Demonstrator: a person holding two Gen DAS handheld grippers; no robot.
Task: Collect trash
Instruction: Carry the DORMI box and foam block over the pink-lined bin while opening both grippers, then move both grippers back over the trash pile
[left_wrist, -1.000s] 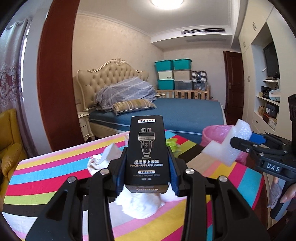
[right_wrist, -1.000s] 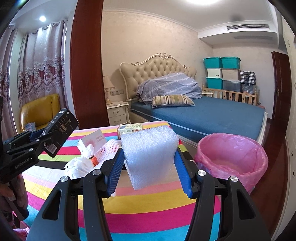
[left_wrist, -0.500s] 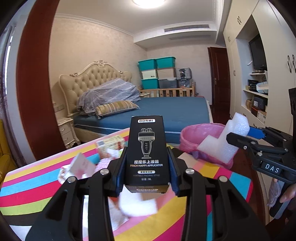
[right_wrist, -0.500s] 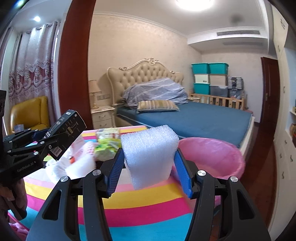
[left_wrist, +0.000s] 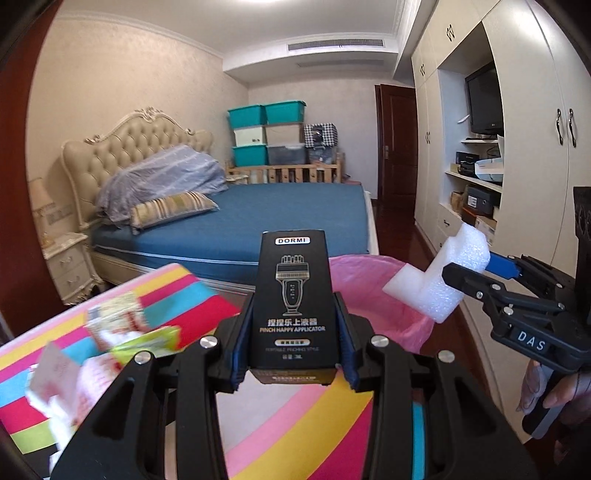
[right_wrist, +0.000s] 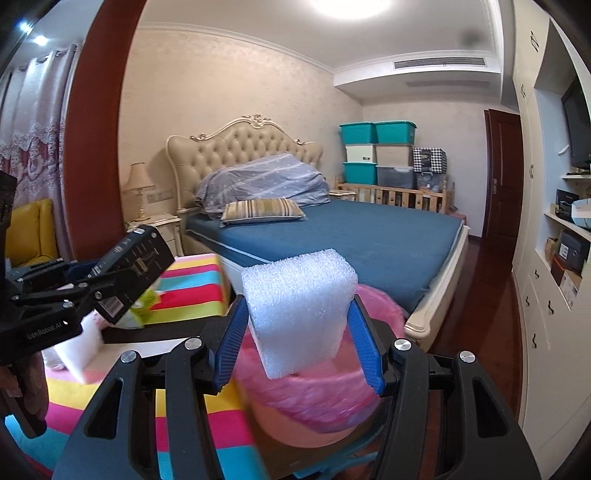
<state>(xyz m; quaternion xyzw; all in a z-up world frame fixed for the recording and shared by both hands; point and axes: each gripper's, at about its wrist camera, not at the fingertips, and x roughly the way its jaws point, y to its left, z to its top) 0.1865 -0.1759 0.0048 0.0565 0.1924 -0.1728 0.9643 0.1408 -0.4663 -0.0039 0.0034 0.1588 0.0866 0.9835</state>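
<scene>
The tall black cardboard box (left_wrist: 293, 295) has a smooth, slightly glossy printed face. The white L-shaped foam block (right_wrist: 301, 306) looks coarse and porous. The thin pink plastic bin liner (left_wrist: 388, 306) is crinkled and shiny. The rainbow-striped tablecloth (left_wrist: 295, 432) looks smooth and matt.

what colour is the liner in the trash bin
Pink, on the round plastic-lined trash bin; clearest in the right wrist view.

Black box (left_wrist: 293, 299) reads "DORMI"; right claw (left_wrist: 466, 274) reads "DAS".
</scene>
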